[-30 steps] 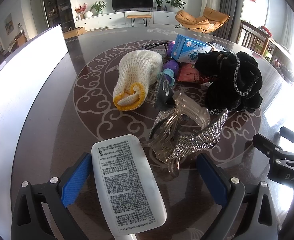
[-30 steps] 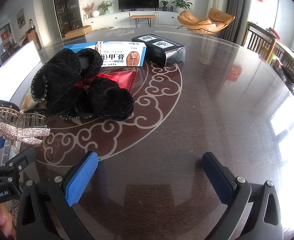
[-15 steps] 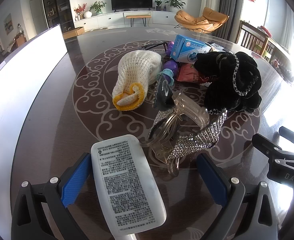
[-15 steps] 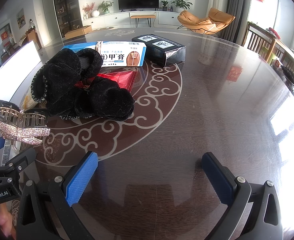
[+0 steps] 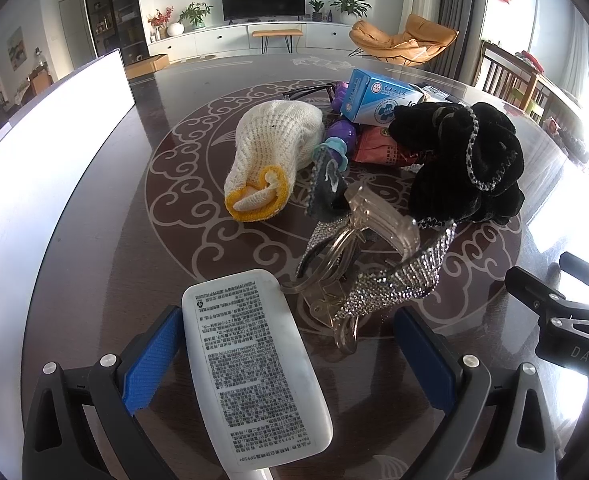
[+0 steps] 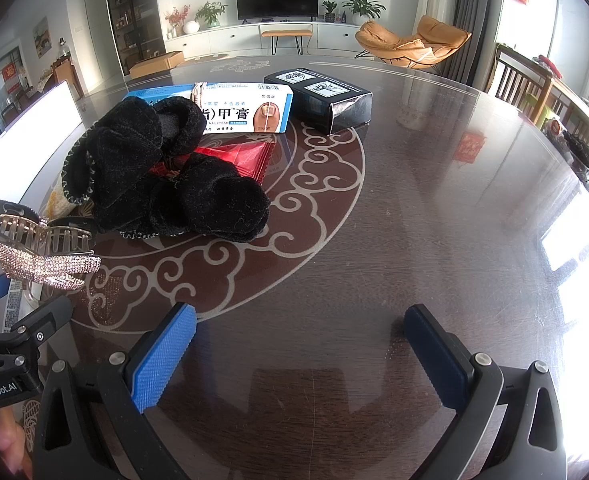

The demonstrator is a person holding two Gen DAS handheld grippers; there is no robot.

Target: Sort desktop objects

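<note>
So my left gripper is hovering low over the dark glossy table with its jaws spread wide, and a white flat bottle covered in tiny print is lying between them, hugging the left blue pad, can't tell if it's actually touching. My right gripper is sitting off to the side, jaws spread too, gripping nothing, just bare tabletop between the pads.

Just past the bottle a rhinestone hair claw clip is lying on its side, with a dark glittery clip poking up right behind it. Left of that a cream knit glove with a yellow cuff is resting on the swirl pattern. To the right a big black velvet scrunchie is slumping over a red foil packet. Some purple toy thing is wedged beside the glove. Further back a blue-and-white nail cream box is lying next to a black box, and a white board is running along the left edge
</note>
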